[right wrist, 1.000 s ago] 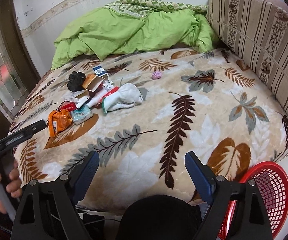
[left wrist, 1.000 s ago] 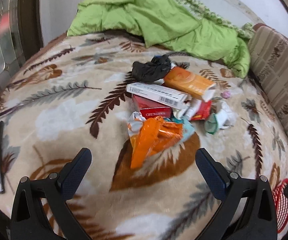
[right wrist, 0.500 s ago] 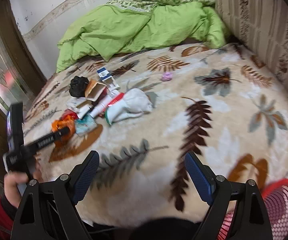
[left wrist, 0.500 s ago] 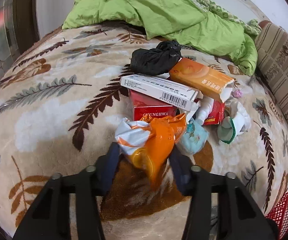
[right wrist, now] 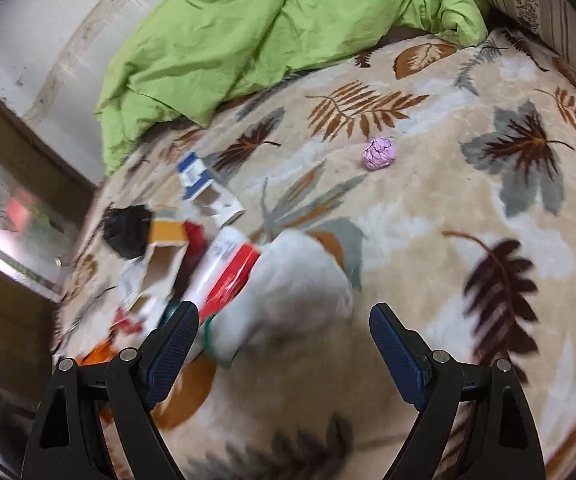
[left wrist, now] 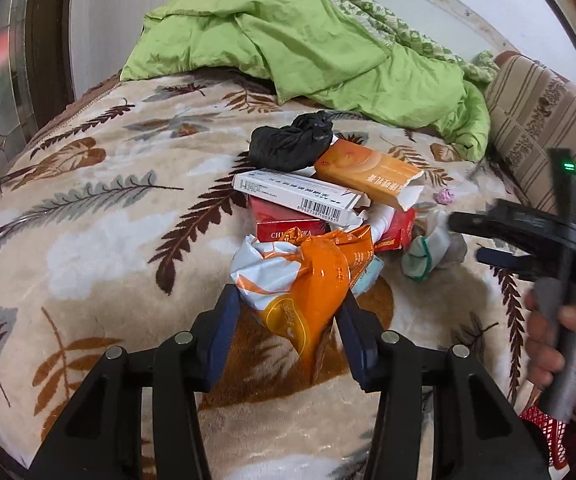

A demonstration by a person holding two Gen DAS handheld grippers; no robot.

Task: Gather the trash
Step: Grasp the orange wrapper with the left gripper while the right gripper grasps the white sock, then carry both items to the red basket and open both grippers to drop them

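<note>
The left claw [left wrist: 288,316] pinches the orange wrapper [left wrist: 308,280] at the near edge of the trash pile on the bed [left wrist: 88,220], while the right claw [right wrist: 284,340], spread wide, nears the white rag [right wrist: 288,300], so lifting the wrapper toward the red basket [left wrist: 544,424] seems next.

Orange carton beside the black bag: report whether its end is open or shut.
Open. The orange cardboard carton shows torn flaps gaping at its right end; in the right wrist view its brown inside is visible.
</note>
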